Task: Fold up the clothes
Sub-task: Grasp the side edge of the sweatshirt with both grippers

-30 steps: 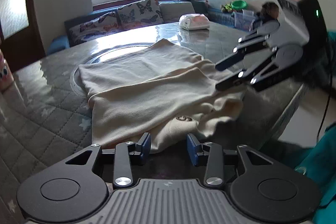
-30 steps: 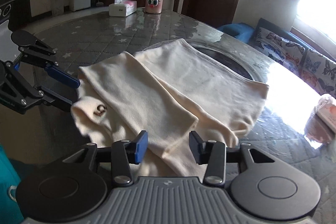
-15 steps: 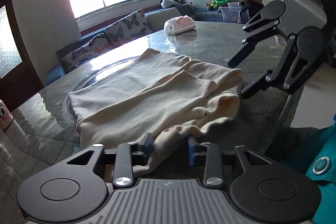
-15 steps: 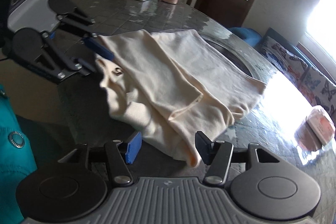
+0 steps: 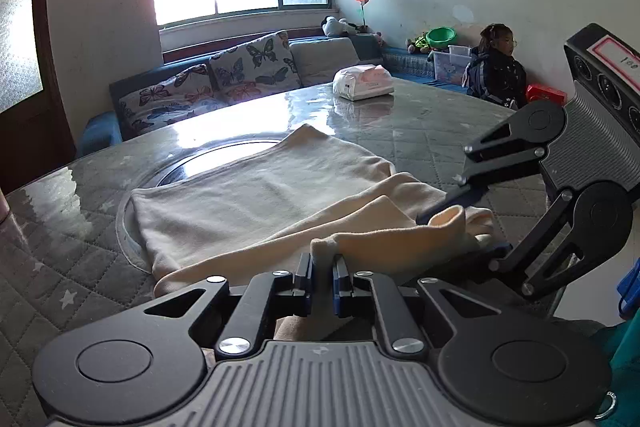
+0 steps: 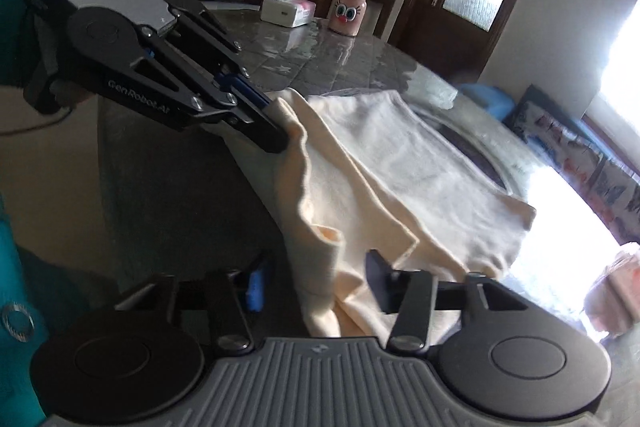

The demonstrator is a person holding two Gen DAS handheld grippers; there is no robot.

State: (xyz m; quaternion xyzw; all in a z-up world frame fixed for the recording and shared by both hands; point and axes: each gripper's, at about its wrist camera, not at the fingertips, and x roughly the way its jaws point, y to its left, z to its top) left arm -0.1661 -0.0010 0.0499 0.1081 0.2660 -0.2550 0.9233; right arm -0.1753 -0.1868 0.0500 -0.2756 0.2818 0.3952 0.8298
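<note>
As I read it: mid-fold
left tongs (image 5: 321, 273): clenched on cloth (image 5: 256, 203) corner
right tongs (image 6: 316, 281): spread wide, cloth between, not pinched
cloth: on table (image 5: 420, 139), near edge
handling: I judge soft, light, floppy; pinch at hem corners

Ahead of my left gripper (image 5: 322, 277) the quilted table (image 5: 420, 143) lies open up to the tissue pack (image 5: 363, 82). My right gripper (image 5: 464, 227) crowds its right side. The cream garment (image 6: 400, 163) fills the gap between my right fingers (image 6: 378, 277).

left gripper (image 5: 321, 277) pinches cream garment (image 5: 256, 203); right gripper (image 5: 460, 231) spread.
</note>
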